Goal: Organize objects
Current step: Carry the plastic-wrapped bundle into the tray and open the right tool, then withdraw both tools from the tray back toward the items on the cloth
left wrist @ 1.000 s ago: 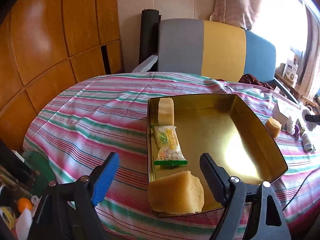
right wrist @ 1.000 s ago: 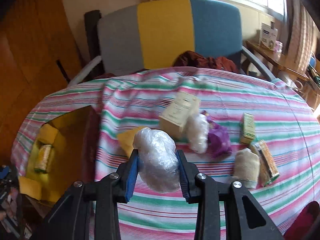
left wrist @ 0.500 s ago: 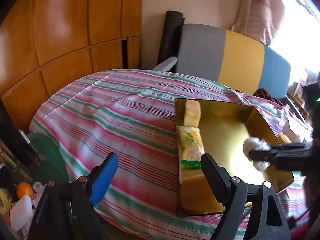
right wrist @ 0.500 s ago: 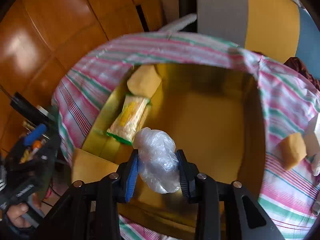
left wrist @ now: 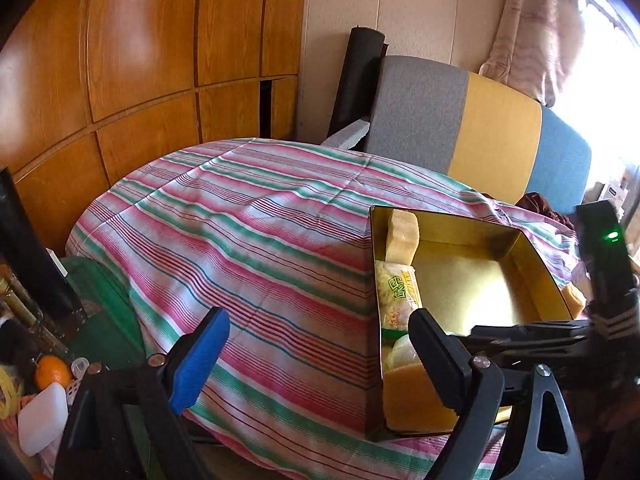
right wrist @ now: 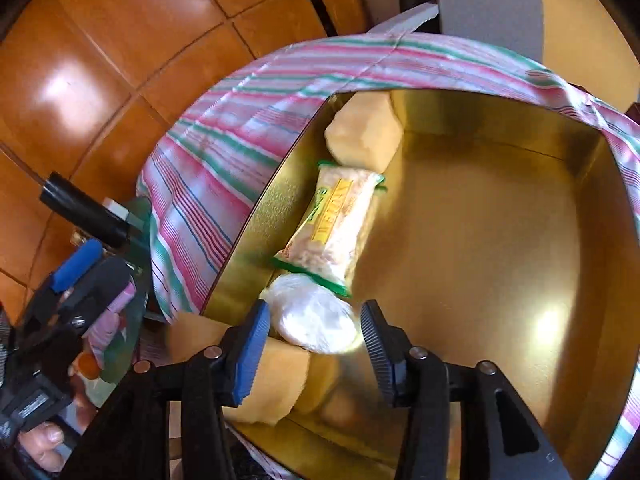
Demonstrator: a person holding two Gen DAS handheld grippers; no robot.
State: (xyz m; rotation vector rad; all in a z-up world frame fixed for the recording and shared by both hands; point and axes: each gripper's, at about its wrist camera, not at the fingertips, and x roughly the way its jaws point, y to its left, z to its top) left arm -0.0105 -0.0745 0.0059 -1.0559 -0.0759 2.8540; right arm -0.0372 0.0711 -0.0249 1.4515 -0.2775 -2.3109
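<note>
A gold tin box (right wrist: 500,208) (left wrist: 480,276) sits on the striped tablecloth. Along its left wall lie a yellow sponge block (right wrist: 364,136) (left wrist: 402,232), a green-edged snack packet (right wrist: 336,228) (left wrist: 398,296), a clear plastic-wrapped white bundle (right wrist: 312,320) (left wrist: 404,354) and a larger yellow sponge (right wrist: 276,380) (left wrist: 416,400). My right gripper (right wrist: 312,340) is open over the tin, its jaws on either side of the bundle, which rests in the tin. My left gripper (left wrist: 316,356) is open and empty beside the tin's near left corner.
The striped cloth (left wrist: 240,232) covers a round table. A grey, yellow and blue chair (left wrist: 480,136) stands behind it. Wooden wall panels (left wrist: 140,60) are at left. Another yellow sponge (left wrist: 574,294) lies right of the tin. Clutter with an orange (left wrist: 50,372) sits low left.
My right gripper carried the plastic-wrapped bundle over the tin, lowered it by the snack packet and opened, leaving it there. My left gripper swung left, away from the tin.
</note>
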